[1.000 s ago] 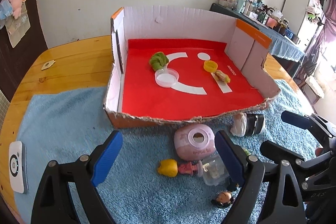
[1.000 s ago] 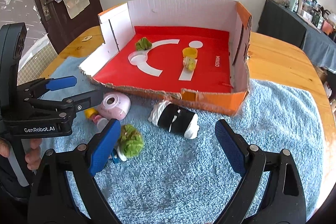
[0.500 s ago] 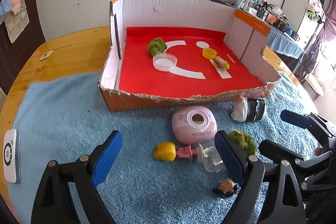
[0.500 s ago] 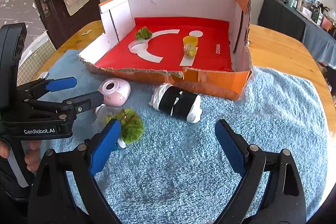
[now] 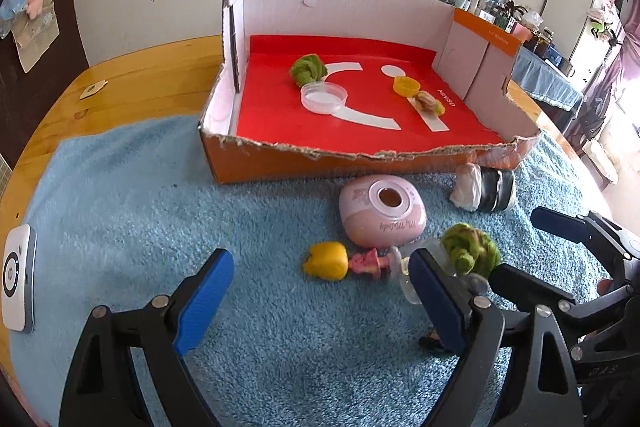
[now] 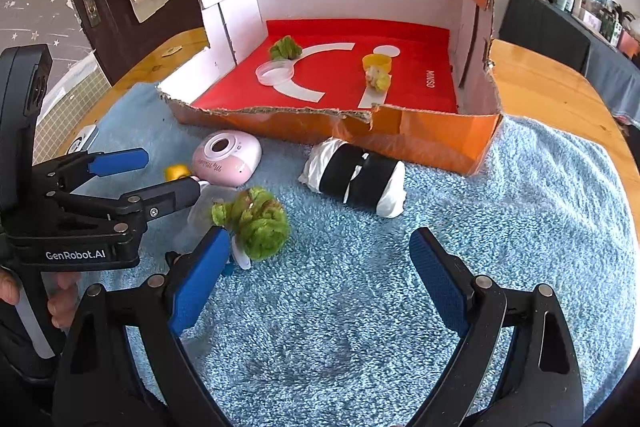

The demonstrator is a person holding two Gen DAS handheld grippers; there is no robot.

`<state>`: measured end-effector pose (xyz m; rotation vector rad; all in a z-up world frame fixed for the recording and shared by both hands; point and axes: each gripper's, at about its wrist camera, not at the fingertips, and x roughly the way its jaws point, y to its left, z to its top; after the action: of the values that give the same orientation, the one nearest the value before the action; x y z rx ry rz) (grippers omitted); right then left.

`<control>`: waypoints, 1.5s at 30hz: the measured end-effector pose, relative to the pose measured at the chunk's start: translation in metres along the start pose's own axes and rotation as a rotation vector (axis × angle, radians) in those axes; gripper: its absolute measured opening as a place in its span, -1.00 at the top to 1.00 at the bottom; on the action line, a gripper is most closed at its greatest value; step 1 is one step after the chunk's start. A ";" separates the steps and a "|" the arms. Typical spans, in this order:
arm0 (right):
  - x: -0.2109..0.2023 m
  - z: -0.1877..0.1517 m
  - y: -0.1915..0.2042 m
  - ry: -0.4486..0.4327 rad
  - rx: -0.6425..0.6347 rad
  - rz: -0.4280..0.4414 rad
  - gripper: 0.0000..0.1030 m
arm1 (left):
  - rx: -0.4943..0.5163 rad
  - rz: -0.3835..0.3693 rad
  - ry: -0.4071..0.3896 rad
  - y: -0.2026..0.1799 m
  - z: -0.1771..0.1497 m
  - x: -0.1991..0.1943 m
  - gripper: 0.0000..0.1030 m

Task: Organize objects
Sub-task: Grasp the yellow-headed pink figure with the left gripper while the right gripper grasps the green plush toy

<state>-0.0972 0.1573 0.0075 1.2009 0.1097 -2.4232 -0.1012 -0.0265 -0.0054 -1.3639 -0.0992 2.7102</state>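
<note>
An open cardboard box (image 5: 280, 163) with a red floor holds a green yarn ball (image 5: 308, 67), a clear lid (image 5: 323, 98), a yellow cap (image 5: 406, 85) and a small toy (image 5: 430, 103). On the blue towel in front lie a pink round device (image 5: 382, 217), a yellow pepper toy (image 5: 326, 261), a pink figure (image 5: 366, 263), a clear cup (image 5: 408, 279), a green yarn ball (image 6: 260, 223) and a black-and-white roll (image 6: 356, 181). My left gripper (image 5: 320, 301) is open above the towel, near the pepper. My right gripper (image 6: 316, 283) is open, just right of the green yarn ball.
A white device (image 5: 18, 289) lies at the towel's left edge. The wooden table (image 6: 552, 83) extends around the towel. A small tag (image 5: 93, 89) lies on the wood at the back left. The left gripper shows in the right wrist view (image 6: 132, 179).
Both grippers have drawn back and lifted, so the box and the loose objects sit farther off. Both stay open. The green yarn ball has come into the left view.
</note>
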 end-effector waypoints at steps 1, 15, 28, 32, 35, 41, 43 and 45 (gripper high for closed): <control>0.001 0.000 0.000 0.002 -0.001 0.001 -0.78 | -0.002 0.001 0.002 0.001 0.000 0.000 -0.76; 0.018 0.006 0.002 0.015 -0.013 -0.007 -0.78 | -0.017 -0.006 0.016 0.003 -0.008 0.004 -0.77; 0.020 0.011 0.001 0.009 -0.001 0.051 -0.28 | -0.017 0.009 -0.001 0.002 -0.007 0.006 -0.61; 0.019 0.011 0.006 0.017 -0.004 0.103 0.10 | -0.010 0.006 -0.009 -0.002 -0.007 0.004 -0.44; 0.019 0.010 0.008 0.022 -0.004 0.119 0.20 | -0.016 0.004 -0.010 -0.002 -0.007 0.005 -0.42; 0.020 0.008 0.001 0.036 0.036 0.159 0.21 | 0.046 0.049 -0.020 -0.012 -0.010 0.010 -0.44; 0.022 0.009 0.001 0.038 0.038 0.163 0.21 | 0.034 0.044 -0.021 -0.011 -0.007 0.011 -0.44; 0.023 0.010 0.003 0.036 0.029 0.157 0.20 | 0.010 0.029 -0.019 -0.007 -0.004 0.012 -0.44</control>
<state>-0.1153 0.1437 -0.0036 1.2186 -0.0084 -2.2752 -0.1051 -0.0185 -0.0166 -1.3475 -0.0675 2.7440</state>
